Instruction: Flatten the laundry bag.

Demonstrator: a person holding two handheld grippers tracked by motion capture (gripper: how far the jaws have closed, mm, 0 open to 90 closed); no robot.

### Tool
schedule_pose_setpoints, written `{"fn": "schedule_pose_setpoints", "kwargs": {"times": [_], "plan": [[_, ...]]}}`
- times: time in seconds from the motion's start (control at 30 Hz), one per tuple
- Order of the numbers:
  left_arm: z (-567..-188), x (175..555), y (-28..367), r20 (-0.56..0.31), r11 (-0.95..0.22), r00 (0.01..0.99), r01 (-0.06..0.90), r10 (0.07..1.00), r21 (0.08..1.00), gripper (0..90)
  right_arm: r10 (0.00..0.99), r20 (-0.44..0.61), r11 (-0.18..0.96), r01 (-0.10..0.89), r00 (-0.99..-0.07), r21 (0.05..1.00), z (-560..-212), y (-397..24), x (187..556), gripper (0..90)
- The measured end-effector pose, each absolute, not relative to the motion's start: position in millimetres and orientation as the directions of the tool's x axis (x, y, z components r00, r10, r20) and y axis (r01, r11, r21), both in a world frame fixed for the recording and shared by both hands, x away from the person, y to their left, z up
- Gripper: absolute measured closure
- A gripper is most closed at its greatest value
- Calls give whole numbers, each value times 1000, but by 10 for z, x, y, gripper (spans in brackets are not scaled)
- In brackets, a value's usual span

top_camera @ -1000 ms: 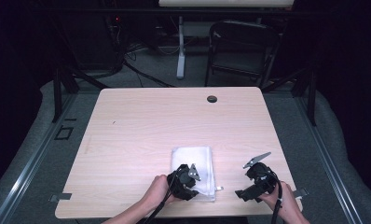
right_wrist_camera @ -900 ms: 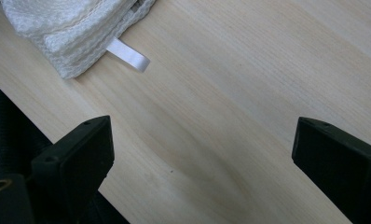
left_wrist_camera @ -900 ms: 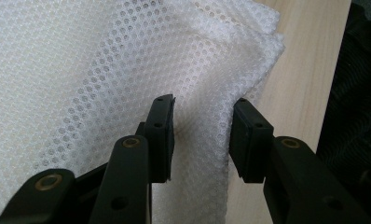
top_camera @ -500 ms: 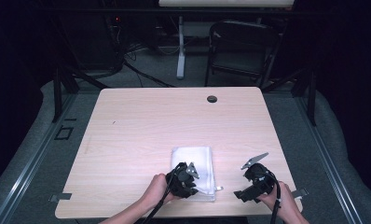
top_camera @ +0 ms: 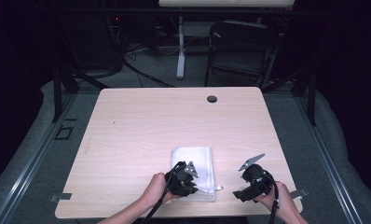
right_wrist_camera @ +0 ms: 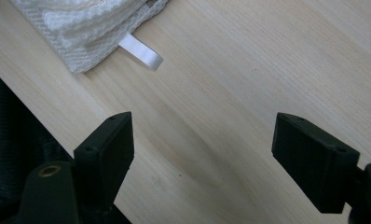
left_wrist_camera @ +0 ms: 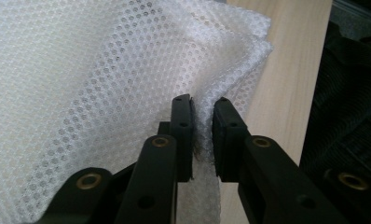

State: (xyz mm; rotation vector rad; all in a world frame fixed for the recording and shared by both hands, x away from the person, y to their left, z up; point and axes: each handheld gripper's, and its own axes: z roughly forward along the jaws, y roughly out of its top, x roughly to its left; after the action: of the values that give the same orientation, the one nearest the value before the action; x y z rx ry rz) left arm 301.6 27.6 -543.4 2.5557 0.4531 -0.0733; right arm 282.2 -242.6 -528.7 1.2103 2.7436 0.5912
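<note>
A folded white mesh cloth point(top_camera: 195, 158) point(left_wrist_camera: 104, 70) lies near the front edge of the wooden table point(top_camera: 151, 121). My left gripper point(top_camera: 196, 185) point(left_wrist_camera: 202, 107) is at the cloth's near edge. Its jaws have just been closing and now pinch a raised fold of mesh between the pads. My right gripper point(top_camera: 237, 193) point(right_wrist_camera: 202, 135) hovers to the right of the cloth, pointing toward it. Its jaws have just been closing a little but stand wide apart over bare wood, with nothing between them. Ahead of it lie the cloth's corner point(right_wrist_camera: 81, 23) and its white tab point(right_wrist_camera: 141, 52) point(top_camera: 218, 188).
The table's front edge runs close under both hands. A round cable hole point(top_camera: 212, 99) sits near the far edge. Behind the table stand a dark chair point(top_camera: 242, 51) and a white stand leg point(top_camera: 180, 46), with cables on the floor.
</note>
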Motion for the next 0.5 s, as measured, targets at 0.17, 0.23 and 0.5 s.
{"fn": "schedule_pose_setpoints", "kwargs": {"times": [0.17,0.23,0.5], "plan": [[-5425,3008,277,-147,-800,944,328,295,501,751,726,71,616,693,-684,375,-5280,-2428,2818,208],[-5420,3004,268,-158,-800,943,332,293,499,750,727,83,607,695,-681,386,-5277,-2427,2809,211],[-5427,2992,263,-134,-794,942,332,308,509,839,720,67,618,683,-691,390,-5266,-2425,2808,325]]}}
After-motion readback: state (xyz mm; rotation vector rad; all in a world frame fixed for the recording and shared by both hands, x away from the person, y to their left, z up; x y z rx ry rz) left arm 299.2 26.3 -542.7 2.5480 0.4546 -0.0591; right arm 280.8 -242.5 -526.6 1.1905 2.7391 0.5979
